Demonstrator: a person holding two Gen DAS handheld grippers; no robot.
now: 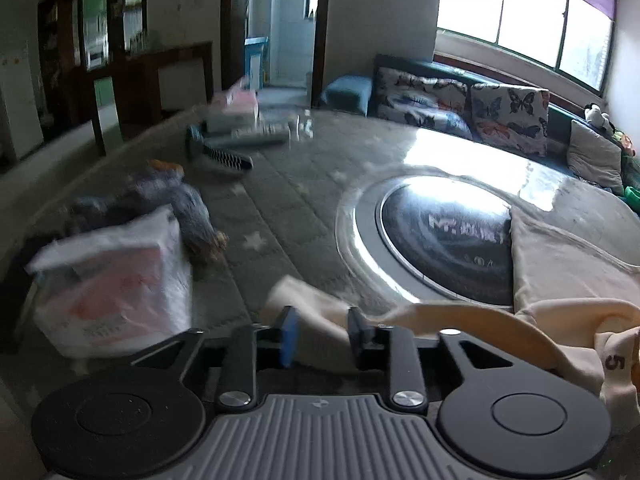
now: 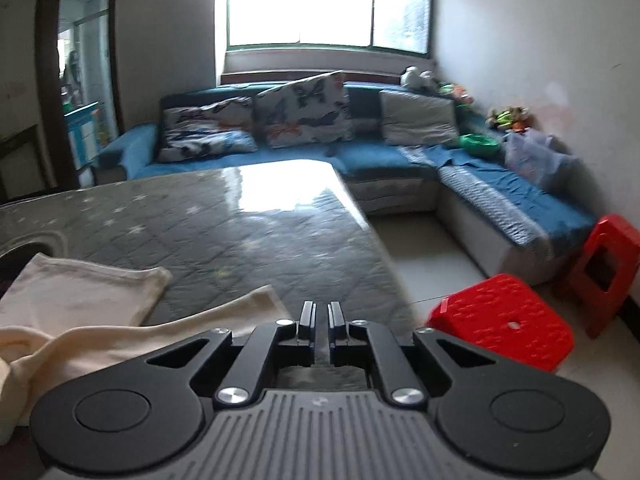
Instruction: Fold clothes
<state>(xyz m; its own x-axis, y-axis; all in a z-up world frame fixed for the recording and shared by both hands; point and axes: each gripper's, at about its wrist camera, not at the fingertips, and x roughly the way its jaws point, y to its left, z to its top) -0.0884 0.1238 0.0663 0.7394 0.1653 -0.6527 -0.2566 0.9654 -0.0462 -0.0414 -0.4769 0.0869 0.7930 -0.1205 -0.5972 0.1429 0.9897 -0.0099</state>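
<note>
Cream cloth (image 1: 560, 264) lay at about 4 o'clock in the left wrist view, spread on the bench (image 1: 304, 200) and partly covering the round dark cooker plate (image 1: 444, 236) set into it. A strip of the same garment ran across the lower frame and passed between the fingers of the left tool (image 1: 322, 334), whose fingers stood apart with the fabric lying in the gap; whether they pressed it could not be told. A printed "5" showed on a fold at 4 o'clock near the edge.

At 9 o'clock sat a white and pink bag (image 1: 116, 280), touching a bluish crumpled garment (image 1: 176, 204) just behind it. Farther off, near 11 o'clock, lay a dark comb (image 1: 224, 156) and blurred boxes (image 1: 236, 114).

From the right wrist view, the right tool (image 2: 321, 322) had its fingers drawn nearly together, a thin slit left between them, gripping nothing visible. The cream cloth (image 2: 84, 296) lay at 9 o'clock on the grey quilted bench cover (image 2: 224, 232), with one sleeve-like strip reaching toward the tool's left side. A red stool (image 2: 504, 320) stood on the floor at 3 o'clock, a second red stool (image 2: 604, 268) just beyond it. A blue sofa (image 2: 360, 160) with butterfly cushions (image 2: 304, 108) filled 12 o'clock under the bright window (image 2: 328, 4).
</note>
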